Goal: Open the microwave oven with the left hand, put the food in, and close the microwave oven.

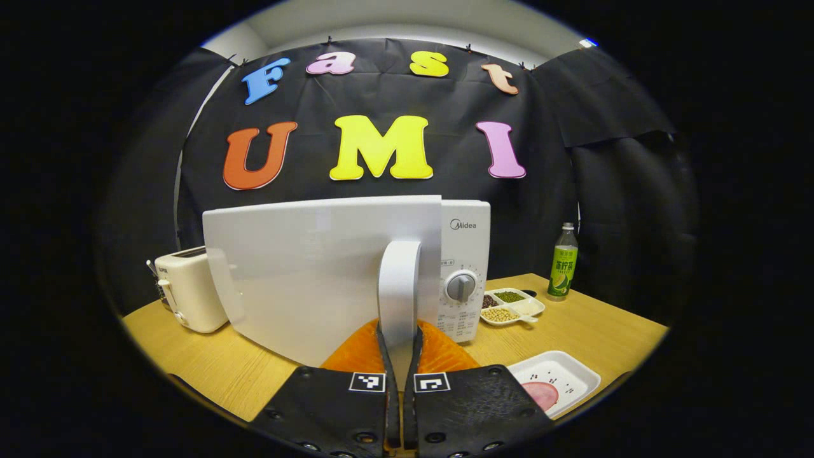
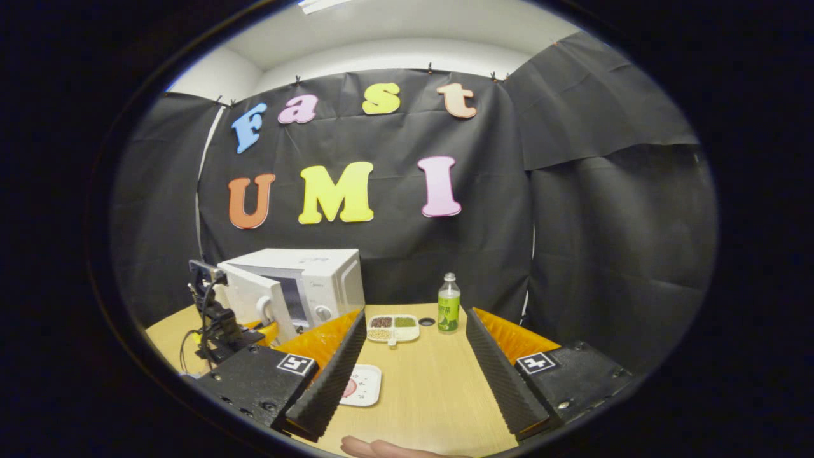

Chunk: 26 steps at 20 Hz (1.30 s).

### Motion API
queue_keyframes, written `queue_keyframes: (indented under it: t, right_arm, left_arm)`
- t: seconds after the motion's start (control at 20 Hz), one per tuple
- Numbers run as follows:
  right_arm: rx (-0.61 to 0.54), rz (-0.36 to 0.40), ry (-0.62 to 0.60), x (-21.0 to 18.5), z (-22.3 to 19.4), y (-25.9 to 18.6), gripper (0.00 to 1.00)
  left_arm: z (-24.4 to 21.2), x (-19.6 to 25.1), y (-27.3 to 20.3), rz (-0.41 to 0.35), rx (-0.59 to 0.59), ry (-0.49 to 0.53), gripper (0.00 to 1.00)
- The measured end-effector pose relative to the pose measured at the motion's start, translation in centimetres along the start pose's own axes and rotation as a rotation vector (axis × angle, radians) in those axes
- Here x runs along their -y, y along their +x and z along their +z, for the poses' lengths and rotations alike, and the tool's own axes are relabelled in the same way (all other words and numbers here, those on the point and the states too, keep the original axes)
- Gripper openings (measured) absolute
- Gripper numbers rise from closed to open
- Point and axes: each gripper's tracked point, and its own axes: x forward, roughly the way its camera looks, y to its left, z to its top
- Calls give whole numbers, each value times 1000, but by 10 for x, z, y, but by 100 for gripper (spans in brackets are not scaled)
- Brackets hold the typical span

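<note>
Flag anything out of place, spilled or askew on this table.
Nothing stands out. The microwave door is partly open only because the left gripper is shut on its handle. The food tray and bottle sit undisturbed.

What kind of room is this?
Probably a pretend kitchen set up in a booth: a microwave, a toaster and a divided dish of beans sit on a wooden table with black cloth behind.

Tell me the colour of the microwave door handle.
White, like the door. The handle shows best in the left gripper view, held between the left gripper's jaws.
</note>
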Motion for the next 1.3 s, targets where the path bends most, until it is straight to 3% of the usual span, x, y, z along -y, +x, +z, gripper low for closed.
queue_keyframes:
  t: [0.05,0.1,0.15,0.2,0.25,0.3,0.35,0.4,0.45,0.5,0.55,0.6,0.7,0.75,0.85,0.95,1.0,1.05,1.1,1.15,1.2,1.3]
  right_arm:
    - [-4,3,-4,-4,-1,-2,92]
    - [-7,9,-8,-9,-2,-4,100]
    - [-10,16,-11,-15,-3,-7,92]
    - [-9,21,-14,-19,-3,-10,92]
    - [-9,24,-18,-24,-2,-12,100]
    - [-8,29,-21,-29,-2,-14,92]
    - [-5,38,-25,-35,-1,-17,92]
    - [-2,45,-28,-40,-1,-19,100]
    - [0,51,-31,-46,0,-21,100]
    - [-2,59,-34,-51,-1,-22,92]
    - [-5,69,-34,-57,-3,-23,100]
    - [-10,81,-32,-63,-4,-24,100]
    - [-23,104,-26,-74,-7,-24,100]
    - [-28,111,-25,-80,-8,-25,92]
    - [-34,117,-29,-87,-10,-25,92]
    - [-43,121,-40,-93,-15,-25,92]
    - [-52,122,-46,-95,-20,-24,100]
    - [-65,125,-52,-97,-24,-23,100]
    - [-83,126,-61,-98,-30,-20,100]
    - [-104,126,-72,-98,-37,-18,100]
    - [-125,125,-81,-98,-43,-14,92]
    - [-186,128,-98,-98,-60,-3,92]
  left_arm:
    - [-1,-3,-9,-11,-2,-11,2]
    - [-3,-8,-19,-22,-5,-22,2]
    - [-3,-12,-29,-33,-4,-26,2]
    - [-4,-16,-38,-39,-1,-22,2]
    - [-4,-22,-48,-40,1,-12,2]
    - [-6,-28,-56,-37,2,-5,2]
    - [-7,-34,-64,-33,5,-4,2]
    - [-8,-41,-73,-28,7,-11,2]
    - [-9,-47,-81,-25,9,-17,2]
    - [-10,-55,-90,-19,10,-22,2]
    - [-11,-63,-97,-12,12,-22,2]
    - [-12,-72,-107,9,11,-22,2]
    - [-15,-81,-118,-9,9,-24,42]
    - [-14,-87,-128,1,16,-24,44]
    - [-15,-107,-142,29,11,-6,46]
    - [-11,-134,-158,74,25,1,77]
    - [-11,-140,-166,80,23,-18,93]
    - [-12,-152,-178,102,15,-35,98]
    - [-13,-166,-189,134,9,-46,89]
    - [-11,-181,-204,168,5,-51,96]
    - [-9,-193,-215,200,1,-61,96]
    - [-2,-210,-240,254,5,-72,96]
